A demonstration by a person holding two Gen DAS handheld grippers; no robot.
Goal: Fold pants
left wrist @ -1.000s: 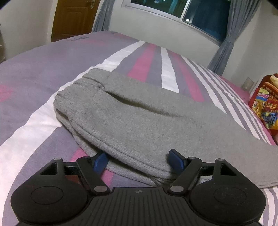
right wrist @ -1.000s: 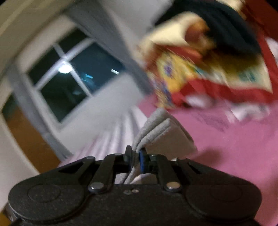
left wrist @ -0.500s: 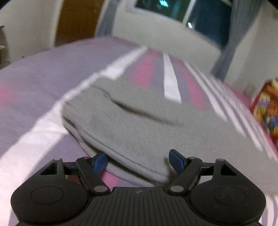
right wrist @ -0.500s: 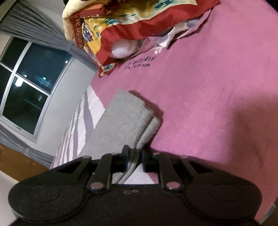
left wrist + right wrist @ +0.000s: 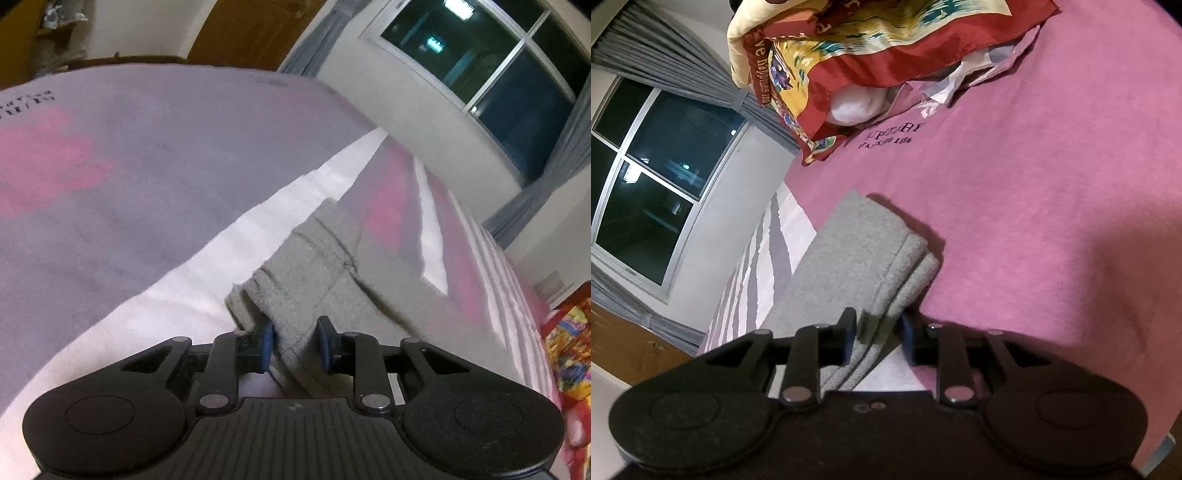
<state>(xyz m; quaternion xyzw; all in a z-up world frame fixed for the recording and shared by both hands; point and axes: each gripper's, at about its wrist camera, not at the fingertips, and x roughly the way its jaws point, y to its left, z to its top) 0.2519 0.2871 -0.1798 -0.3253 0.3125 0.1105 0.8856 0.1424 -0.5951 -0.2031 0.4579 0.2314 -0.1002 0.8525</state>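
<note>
The grey pants lie folded lengthwise on the bed. In the left wrist view the waistband end (image 5: 314, 266) lies just ahead, and my left gripper (image 5: 293, 343) has its blue pads on either side of the waistband edge, closing on the fabric. In the right wrist view the leg cuffs (image 5: 871, 251) lie on the pink part of the sheet, and my right gripper (image 5: 877, 332) stands partly open around the cuff edge, with a gap between pads and fabric.
The bed sheet (image 5: 110, 192) is purple, pink and white striped. A red and yellow patterned blanket (image 5: 886, 48) with a white pillow lies past the cuffs. A window with grey curtains (image 5: 498, 74) and a wooden door (image 5: 251, 29) are behind the bed.
My left gripper has swung to the waistband end and narrowed from wide open onto the fabric. My right gripper has opened from its shut grip on the cuffs, which now rest on the bed.
</note>
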